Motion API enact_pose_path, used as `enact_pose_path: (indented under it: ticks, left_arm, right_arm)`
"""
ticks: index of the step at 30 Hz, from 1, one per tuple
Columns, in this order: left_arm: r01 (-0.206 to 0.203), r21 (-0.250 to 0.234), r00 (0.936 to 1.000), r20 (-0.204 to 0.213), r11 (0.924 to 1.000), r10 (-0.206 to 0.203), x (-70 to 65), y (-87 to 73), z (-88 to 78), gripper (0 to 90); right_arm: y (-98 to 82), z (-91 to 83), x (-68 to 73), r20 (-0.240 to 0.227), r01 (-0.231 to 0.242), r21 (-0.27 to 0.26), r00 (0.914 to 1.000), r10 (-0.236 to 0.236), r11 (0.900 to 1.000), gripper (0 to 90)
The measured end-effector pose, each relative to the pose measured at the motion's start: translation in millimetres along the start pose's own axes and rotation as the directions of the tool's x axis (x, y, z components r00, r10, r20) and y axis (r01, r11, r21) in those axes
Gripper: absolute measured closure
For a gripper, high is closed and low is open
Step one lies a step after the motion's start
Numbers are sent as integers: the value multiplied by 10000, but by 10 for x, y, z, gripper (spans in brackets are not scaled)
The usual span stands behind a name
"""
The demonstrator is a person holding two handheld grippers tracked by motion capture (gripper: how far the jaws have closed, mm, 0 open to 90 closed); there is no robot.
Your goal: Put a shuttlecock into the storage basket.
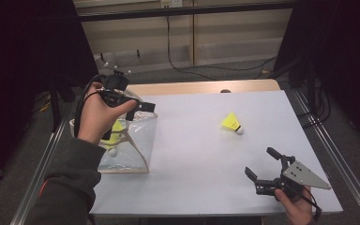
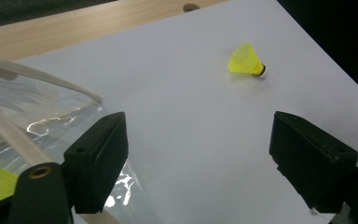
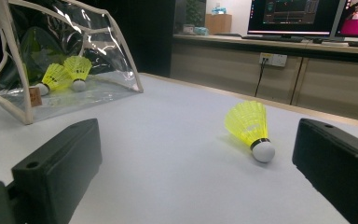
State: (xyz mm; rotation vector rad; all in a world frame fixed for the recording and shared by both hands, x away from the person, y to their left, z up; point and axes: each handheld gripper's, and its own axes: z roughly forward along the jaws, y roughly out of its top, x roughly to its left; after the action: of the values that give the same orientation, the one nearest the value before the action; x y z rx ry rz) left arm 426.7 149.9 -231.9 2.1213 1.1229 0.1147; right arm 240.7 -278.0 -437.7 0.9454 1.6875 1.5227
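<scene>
Loose yellow shuttlecock (image 1: 232, 123) lies on its side on the white table (image 1: 201, 154), cork end pointing toward the near-right corner, feathers toward the far left. Right hand-held gripper (image 1: 262, 165), jaws open and empty, sits nearer, shuttlecock ahead of it between the jaw lines. Left hand-held gripper (image 1: 138, 108) hangs open and empty over the clear pouch (image 1: 138, 145) holding two shuttlecocks. No readable labels.
</scene>
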Motion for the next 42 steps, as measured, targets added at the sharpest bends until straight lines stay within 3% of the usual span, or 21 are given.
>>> enact_pose_path:
  ticks: [21,28,42]
  left_arm:
    - [-673,-154,9973,290,9976,677,-271,-61,293,96]
    - [-690,-288,9958,577,9972,706,-368,-99,409,80]
    - [-960,-262,9928,696,9950,977,-505,-216,674,59]
  right_arm:
    - [-1,1,-1,-5,-16,8,10000,16,10000,10]
    - [-2,2,-3,-10,-26,10,10000,26,10000,10]
    - [-2,-1,-3,2,-20,15,10000,20,10000,10]
